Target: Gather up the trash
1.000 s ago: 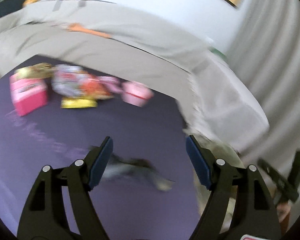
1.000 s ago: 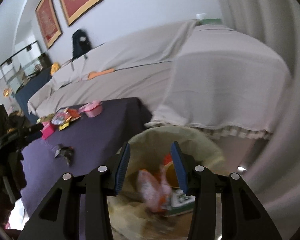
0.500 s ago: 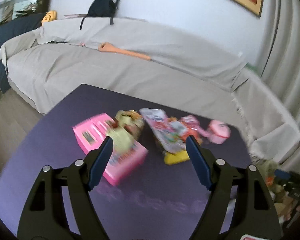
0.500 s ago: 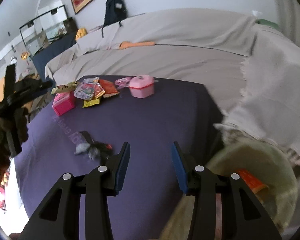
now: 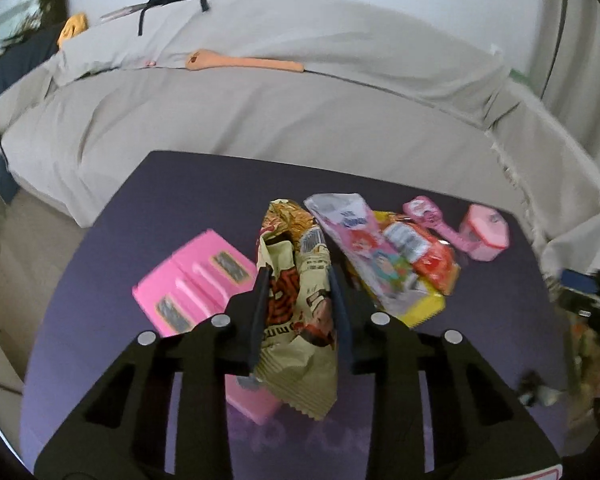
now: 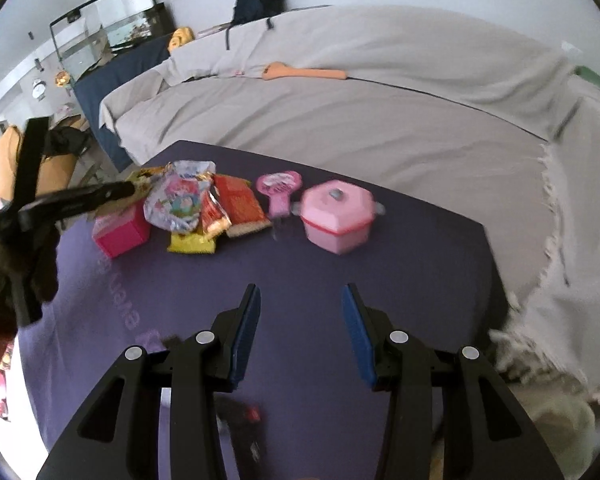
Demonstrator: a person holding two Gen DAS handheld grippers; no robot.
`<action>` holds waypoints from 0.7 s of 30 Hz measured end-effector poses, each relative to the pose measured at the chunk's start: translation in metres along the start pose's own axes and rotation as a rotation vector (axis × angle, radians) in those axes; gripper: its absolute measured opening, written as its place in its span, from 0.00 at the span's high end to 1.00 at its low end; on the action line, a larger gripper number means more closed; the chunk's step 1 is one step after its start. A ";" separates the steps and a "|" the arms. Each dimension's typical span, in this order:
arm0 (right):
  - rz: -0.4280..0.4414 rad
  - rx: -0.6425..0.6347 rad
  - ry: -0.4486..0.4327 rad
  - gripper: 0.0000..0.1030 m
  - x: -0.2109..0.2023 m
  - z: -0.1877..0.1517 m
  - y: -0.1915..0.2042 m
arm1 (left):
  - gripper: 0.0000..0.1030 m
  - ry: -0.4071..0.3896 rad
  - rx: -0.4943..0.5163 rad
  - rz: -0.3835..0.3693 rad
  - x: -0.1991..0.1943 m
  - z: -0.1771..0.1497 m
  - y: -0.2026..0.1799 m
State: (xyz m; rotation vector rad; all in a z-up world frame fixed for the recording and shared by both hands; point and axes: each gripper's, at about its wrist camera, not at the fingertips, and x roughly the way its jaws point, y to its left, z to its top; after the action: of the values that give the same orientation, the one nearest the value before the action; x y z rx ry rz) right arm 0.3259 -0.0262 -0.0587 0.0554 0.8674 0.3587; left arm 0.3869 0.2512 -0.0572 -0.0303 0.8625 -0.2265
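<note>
Your left gripper (image 5: 300, 300) has just been closing and its jaws now pinch a crumpled beige snack wrapper (image 5: 298, 320), which sticks out past the fingers toward the far side. The wrapper sits over the right edge of a pink box (image 5: 198, 280) on the purple table (image 5: 112, 248).

Just right of it is the rest of the trash pile: a pink cartoon wrapper (image 5: 364, 244), a red packet (image 5: 432, 260) and a yellow packet (image 5: 424, 308) underneath, all overlapping. Further right are a pink toy spoon (image 5: 432, 216) and a pink toy pot (image 5: 486, 232), close together, near the table's far right corner.

Your right gripper (image 6: 300, 332) has its jaws spread with nothing between the blue pads, hovering over bare tabletop at the near side, well apart from the pile. A dark crumpled wrapper (image 6: 244, 420) lies on the table below its left finger, blurred. The covered sofa (image 6: 340, 120) runs along the far side of the table.
</note>
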 end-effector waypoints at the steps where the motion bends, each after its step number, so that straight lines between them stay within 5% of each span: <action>1: 0.010 -0.009 0.002 0.60 0.005 0.004 0.003 | 0.74 -0.006 -0.019 -0.020 -0.010 -0.006 0.000; 8: 0.143 -0.078 0.017 0.60 0.060 0.049 0.047 | 0.74 0.031 -0.057 -0.108 -0.054 -0.054 -0.008; 14: 0.142 -0.066 0.037 0.60 0.113 0.086 0.064 | 0.74 0.104 -0.097 -0.175 -0.059 -0.096 -0.011; 16: 0.126 -0.050 0.076 0.60 0.132 0.089 0.064 | 0.70 0.116 -0.109 -0.196 -0.058 -0.106 -0.009; 18: 0.100 -0.036 0.104 0.48 0.147 0.090 0.062 | 0.62 0.117 -0.111 -0.218 -0.060 -0.110 -0.008; 21: 0.111 -0.029 0.139 0.48 0.154 0.084 0.061 | 0.53 0.091 -0.101 -0.235 -0.067 -0.110 -0.005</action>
State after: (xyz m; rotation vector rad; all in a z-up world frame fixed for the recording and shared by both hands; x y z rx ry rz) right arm 0.4626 0.0900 -0.1055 0.0521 0.9986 0.4829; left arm 0.2610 0.2672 -0.0778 -0.2181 0.9609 -0.4067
